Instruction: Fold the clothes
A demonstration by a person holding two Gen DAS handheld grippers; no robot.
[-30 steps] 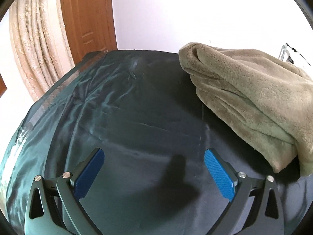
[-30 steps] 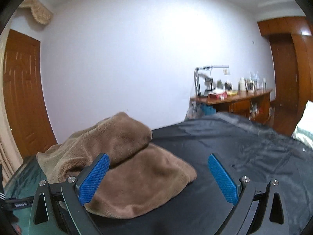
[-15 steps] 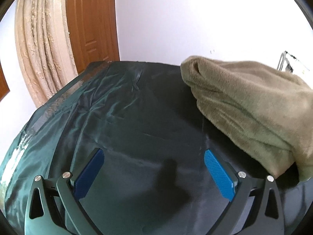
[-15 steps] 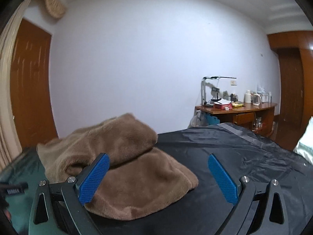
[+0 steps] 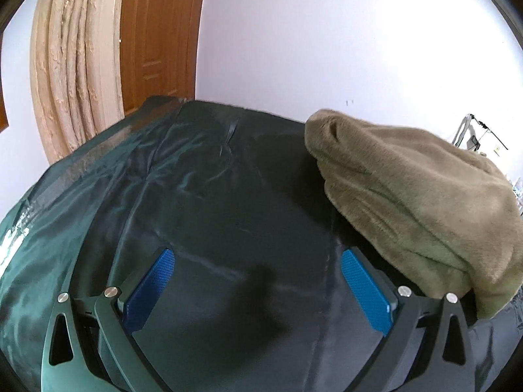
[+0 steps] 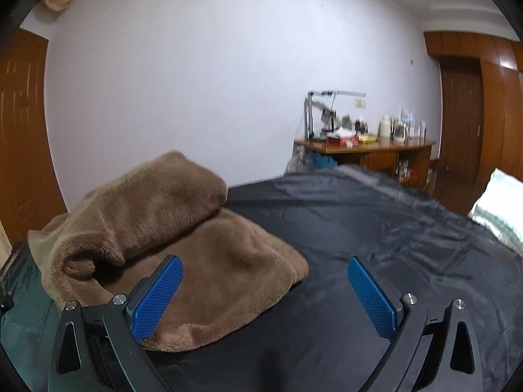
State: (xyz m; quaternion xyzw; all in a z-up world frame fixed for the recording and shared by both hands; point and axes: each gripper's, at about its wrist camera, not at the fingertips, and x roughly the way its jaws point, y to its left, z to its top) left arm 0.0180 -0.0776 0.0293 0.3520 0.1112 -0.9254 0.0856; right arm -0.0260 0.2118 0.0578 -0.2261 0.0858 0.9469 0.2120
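While the left gripper (image 5: 256, 289) gapes empty at lower centre, the plush garment (image 5: 415, 202) lies heaped at frame right; right view: the right gripper (image 6: 264, 294), likewise spread, risks pinching several bunched layers at lower left

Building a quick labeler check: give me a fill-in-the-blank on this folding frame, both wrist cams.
1. The jaws of the left gripper and the right gripper are both ____.
2. The brown fleece garment lies on a dark ____.
3. In the left wrist view the garment sits to the ____ of the gripper.
4. The wooden desk stands against a ____ wall.

Missing words: open; sheet; right; white
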